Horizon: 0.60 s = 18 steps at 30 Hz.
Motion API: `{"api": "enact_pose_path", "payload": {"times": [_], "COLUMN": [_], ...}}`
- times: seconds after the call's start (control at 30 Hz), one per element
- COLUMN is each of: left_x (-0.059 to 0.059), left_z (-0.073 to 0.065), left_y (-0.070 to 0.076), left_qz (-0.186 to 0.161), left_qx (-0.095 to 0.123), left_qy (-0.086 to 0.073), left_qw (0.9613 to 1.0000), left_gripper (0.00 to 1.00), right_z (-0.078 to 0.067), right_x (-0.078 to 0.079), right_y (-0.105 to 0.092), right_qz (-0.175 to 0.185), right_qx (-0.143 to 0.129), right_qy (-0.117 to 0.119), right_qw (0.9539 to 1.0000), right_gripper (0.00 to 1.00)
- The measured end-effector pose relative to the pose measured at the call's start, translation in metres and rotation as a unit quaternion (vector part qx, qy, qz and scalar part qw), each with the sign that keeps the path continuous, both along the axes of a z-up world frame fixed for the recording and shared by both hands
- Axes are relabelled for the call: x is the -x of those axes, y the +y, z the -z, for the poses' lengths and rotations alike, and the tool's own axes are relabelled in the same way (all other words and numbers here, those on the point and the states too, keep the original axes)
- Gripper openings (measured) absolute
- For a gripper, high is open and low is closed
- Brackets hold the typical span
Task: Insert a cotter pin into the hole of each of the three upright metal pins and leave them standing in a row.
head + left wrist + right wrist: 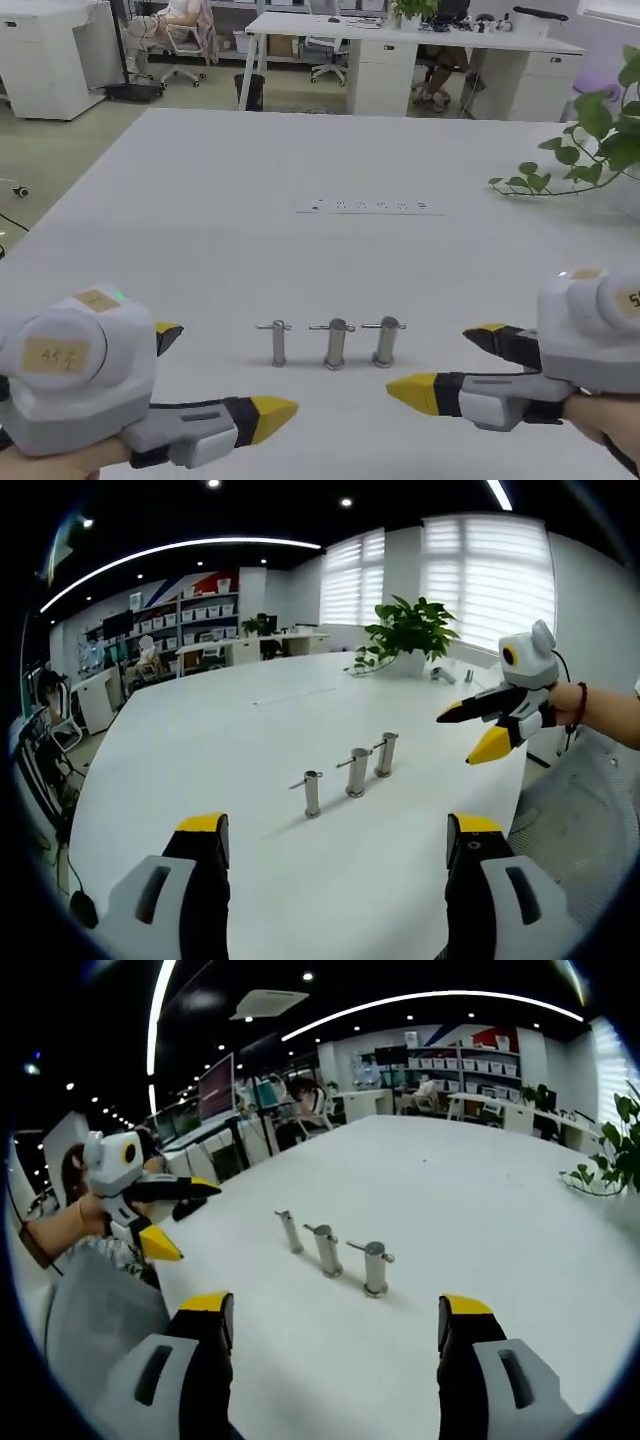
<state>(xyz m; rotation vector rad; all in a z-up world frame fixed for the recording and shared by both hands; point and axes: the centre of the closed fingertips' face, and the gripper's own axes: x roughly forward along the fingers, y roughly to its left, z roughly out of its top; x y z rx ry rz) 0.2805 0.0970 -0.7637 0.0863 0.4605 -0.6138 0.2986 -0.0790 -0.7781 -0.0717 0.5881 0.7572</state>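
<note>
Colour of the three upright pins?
Silver-grey metal, all three pins; shows best in the head view.

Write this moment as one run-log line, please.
three metal pins upright in row, cotter pin through each | left gripper open, empty | right gripper open, empty

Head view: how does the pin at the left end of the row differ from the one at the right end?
The left pin is slimmer; the right pin is clearly thicker. The left cotter juts mainly to the left of the left pin, while the right cotter shows on both sides of the right pin. Both pins stand upright at the ends of the same row, each with a cotter through its top.
</note>
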Motion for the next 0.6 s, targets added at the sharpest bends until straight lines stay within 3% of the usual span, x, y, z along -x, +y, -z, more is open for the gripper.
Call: {"api": "enact_pose_path", "payload": {"times": [0.07,0.13,0.33,0.6], "left_x": [0.002,0.004,0.005,0.005], "left_z": [0.0,-0.001,0.0,0.0], "left_y": [-0.002,-0.004,-0.002,0.002], "left_qz": [0.006,0.01,0.001,-0.017], "left_qx": [-0.005,-0.008,-0.004,0.007], "left_qy": [-0.003,-0.003,-0.001,0.004], "left_qw": [1.0,0.9999,1.0,0.9998], "left_gripper": [0.94,0.97,0.99,0.99], "right_z": [0.0,-0.004,-0.004,-0.001], "right_x": [0.002,0.003,0.005,0.012], "right_y": [-0.001,0.001,0.003,0.006], "right_qz": [0.003,0.007,0.008,0.001], "right_qx": [-0.004,-0.027,-0.029,-0.036], "right_qy": [0.003,0.006,0.004,0.005], "right_qw": [1.0,0.9996,0.9995,0.9993], "right_gripper": [0.88,0.89,1.0,1.0]}}
